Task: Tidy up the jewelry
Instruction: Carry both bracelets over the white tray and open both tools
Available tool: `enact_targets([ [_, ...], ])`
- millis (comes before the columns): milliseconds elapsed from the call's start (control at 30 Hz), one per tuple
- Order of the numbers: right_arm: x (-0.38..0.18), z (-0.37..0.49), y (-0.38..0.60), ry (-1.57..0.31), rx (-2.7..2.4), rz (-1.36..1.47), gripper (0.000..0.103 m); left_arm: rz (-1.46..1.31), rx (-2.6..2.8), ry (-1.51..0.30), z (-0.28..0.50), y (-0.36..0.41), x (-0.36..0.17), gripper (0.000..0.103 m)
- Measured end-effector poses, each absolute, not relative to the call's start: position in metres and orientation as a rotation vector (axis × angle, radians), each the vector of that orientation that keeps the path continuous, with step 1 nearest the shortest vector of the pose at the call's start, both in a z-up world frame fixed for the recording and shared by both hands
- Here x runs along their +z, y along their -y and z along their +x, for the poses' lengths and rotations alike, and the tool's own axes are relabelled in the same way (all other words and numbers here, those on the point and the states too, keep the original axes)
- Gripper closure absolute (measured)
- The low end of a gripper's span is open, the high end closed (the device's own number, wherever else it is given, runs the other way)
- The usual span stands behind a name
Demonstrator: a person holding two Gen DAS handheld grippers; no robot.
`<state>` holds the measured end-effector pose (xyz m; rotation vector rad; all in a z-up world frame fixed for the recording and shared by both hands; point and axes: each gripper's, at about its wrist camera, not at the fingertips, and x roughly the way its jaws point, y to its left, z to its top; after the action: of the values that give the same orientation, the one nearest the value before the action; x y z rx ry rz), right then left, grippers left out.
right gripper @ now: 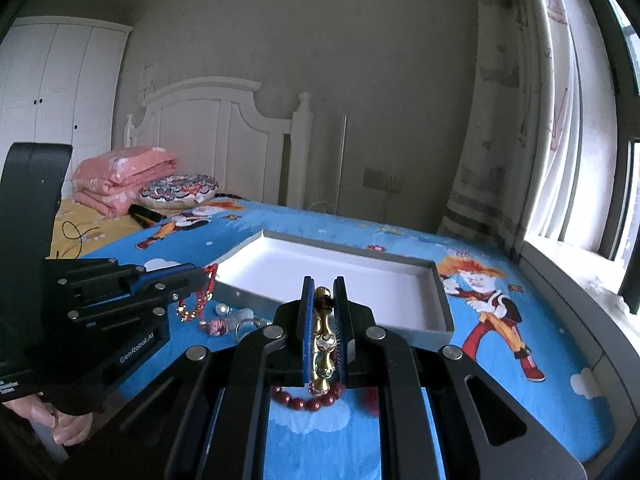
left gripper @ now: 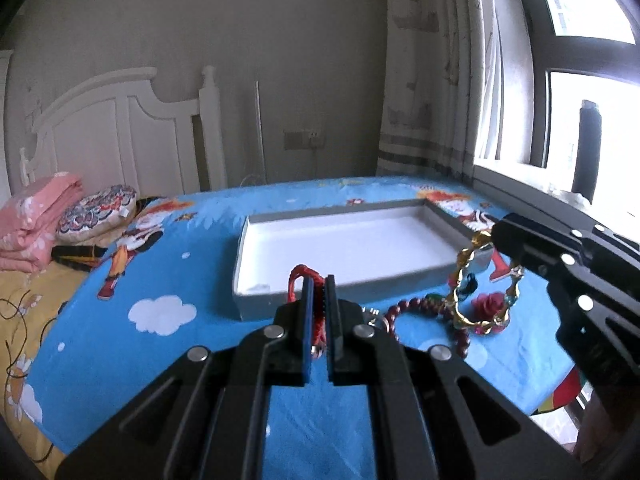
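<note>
My left gripper (left gripper: 319,282) is shut on a red braided cord bracelet (left gripper: 297,282), lifted above the blue cloth just in front of an open white box (left gripper: 360,248). From the right wrist view, the left gripper (right gripper: 206,276) is at the left with the red cord bracelet (right gripper: 200,300) dangling from it. My right gripper (right gripper: 324,282) is shut on a gold bangle (right gripper: 324,338), which hangs clear of the table. In the left wrist view, the right gripper (left gripper: 495,236) holds the gold bangle (left gripper: 464,304) beside the box's near right corner. A dark red bead bracelet (left gripper: 408,308) lies on the cloth.
The box (right gripper: 332,270) holds nothing. A pink tassel with a pearl and key ring (right gripper: 224,322) and a red rose piece (left gripper: 490,305) lie on the blue cartoon cloth (left gripper: 180,272). A folded pink blanket (left gripper: 36,216) and a round cushion (left gripper: 96,210) sit far left. A window sill runs along the right. A hand (right gripper: 60,420) grips the left handle.
</note>
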<state>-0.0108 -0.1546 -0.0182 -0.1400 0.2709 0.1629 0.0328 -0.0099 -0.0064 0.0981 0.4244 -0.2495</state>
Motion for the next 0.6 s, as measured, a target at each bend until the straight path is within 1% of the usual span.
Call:
enact_targets([
  [300, -0.011, 0.016, 0.156, -0.260, 0.141, -0.131, 0.092, 0.086, -0.250, -0.402, 0.052, 0.025, 0.010, 0.098],
  [600, 0.009, 0.068, 0.162, -0.270, 0.118, -0.110, 0.092, 0.050, -0.247, -0.429, 0.091, 0.032, 0.022, 0.098],
])
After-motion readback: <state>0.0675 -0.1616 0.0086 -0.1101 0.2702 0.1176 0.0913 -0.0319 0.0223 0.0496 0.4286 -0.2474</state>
